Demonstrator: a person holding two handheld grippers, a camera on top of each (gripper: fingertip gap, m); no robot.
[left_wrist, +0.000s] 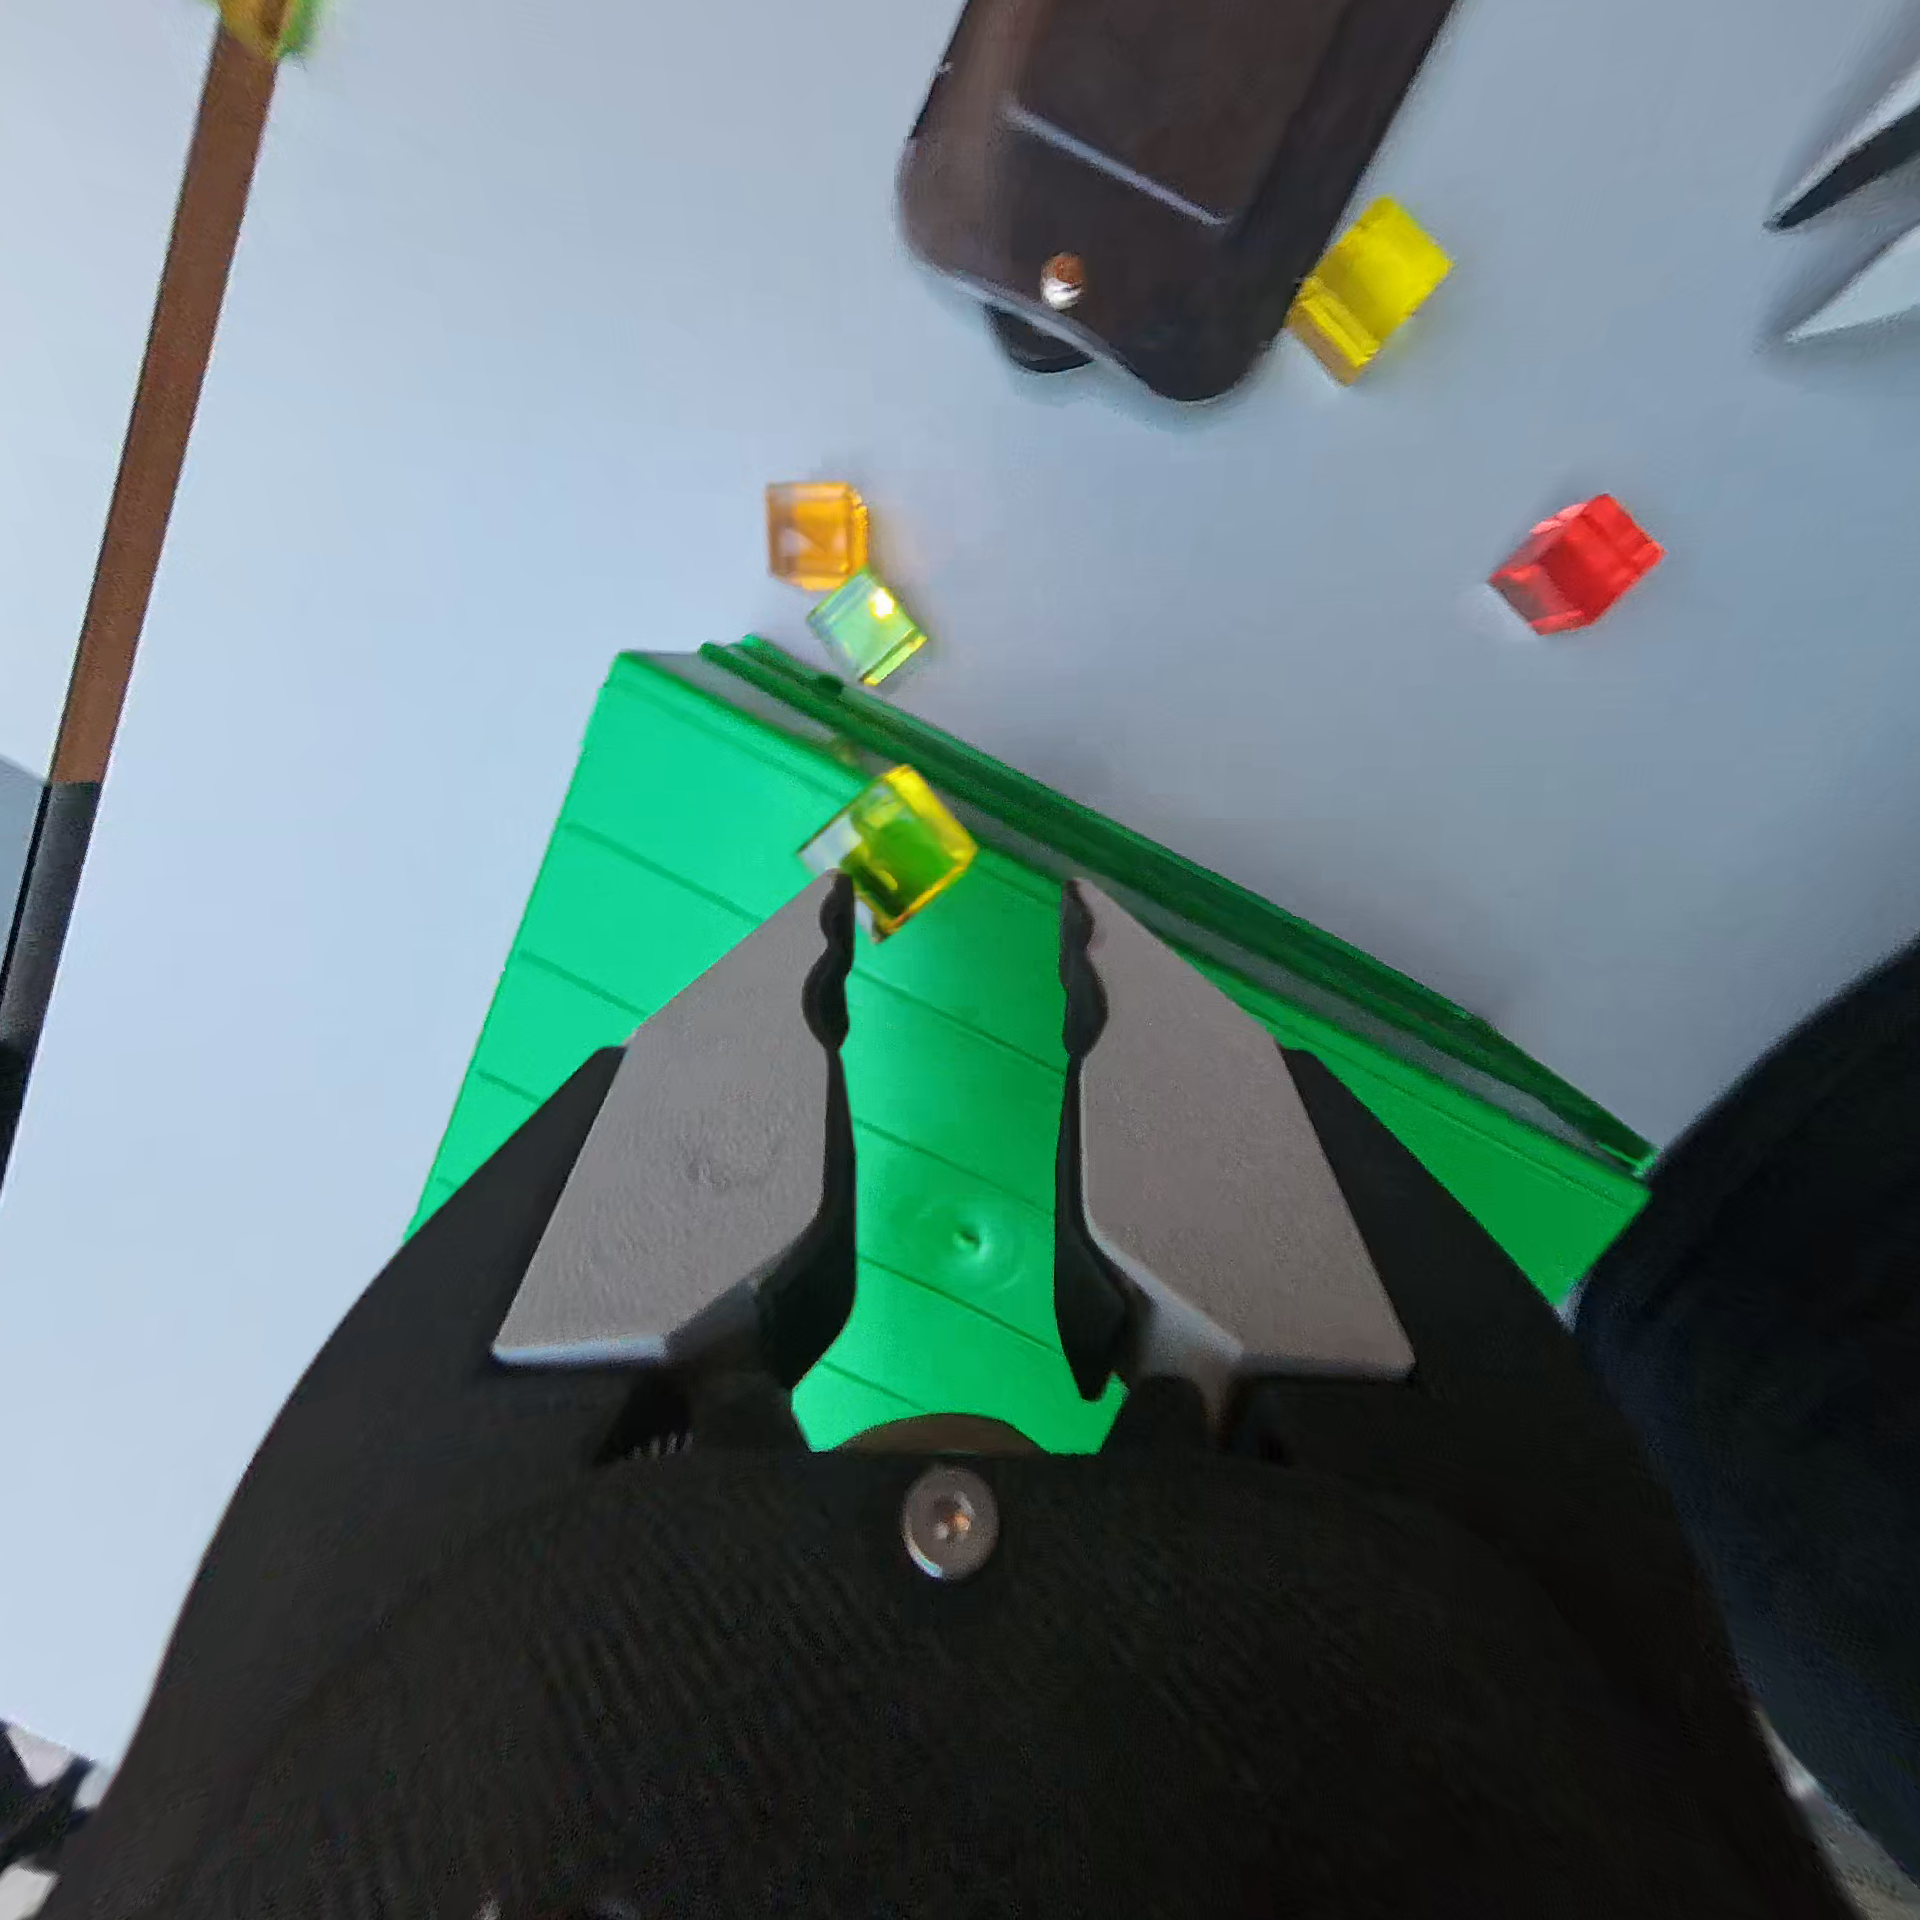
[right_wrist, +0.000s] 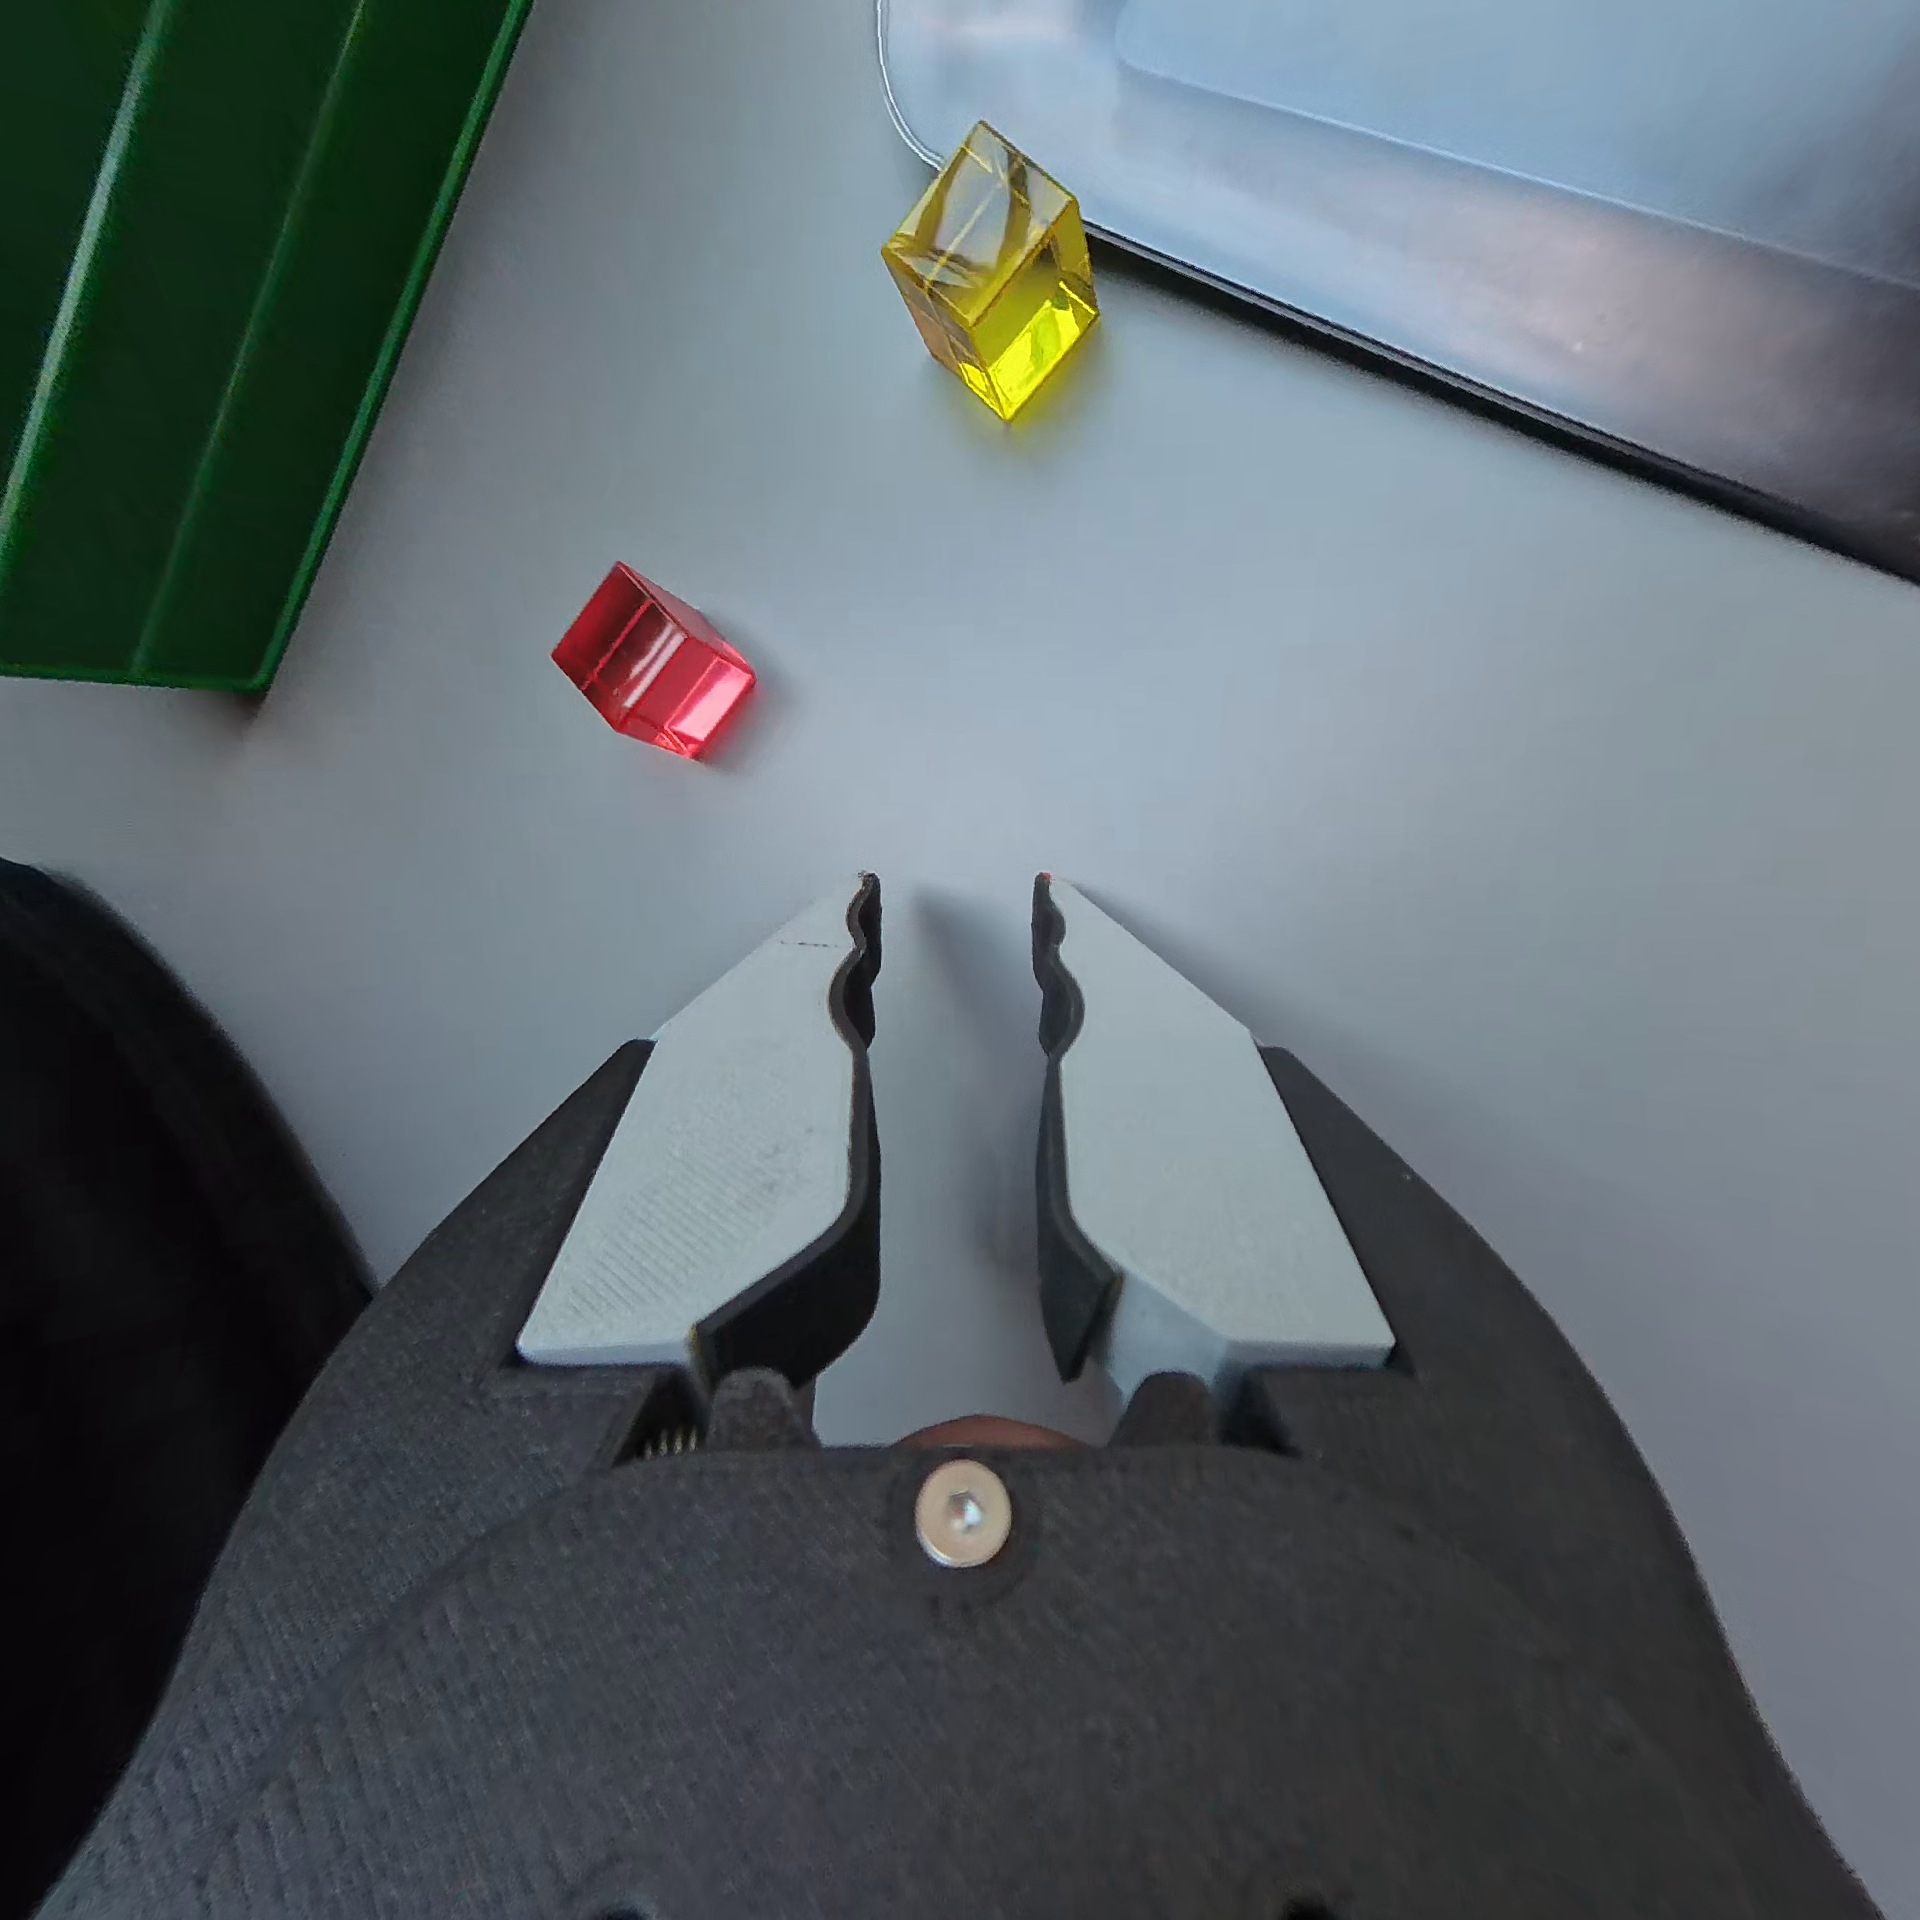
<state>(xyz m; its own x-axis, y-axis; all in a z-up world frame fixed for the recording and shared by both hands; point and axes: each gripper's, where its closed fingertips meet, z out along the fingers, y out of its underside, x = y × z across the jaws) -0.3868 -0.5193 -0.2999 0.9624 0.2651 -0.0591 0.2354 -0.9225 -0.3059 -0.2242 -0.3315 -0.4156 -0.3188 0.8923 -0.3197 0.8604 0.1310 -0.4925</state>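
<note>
- While your left hand-held gripper hangs over the green bin, jaws apart and gripping nothing, a yellow-green cube sits at its left fingertip; whether they touch is unclear.
- Your right hand-held gripper, narrowly parted and empty, has the red cube ahead-left and the yellow cube farther ahead, against a dark tray.
- Nothing shows inside the tray.

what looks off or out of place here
A translucent yellow-green cube sits tilted on one corner at the tip of the open left claw, over the green plastic bin, touching only one finger. Whether it rests or is falling is unclear. The open right claw holds nothing.
</note>
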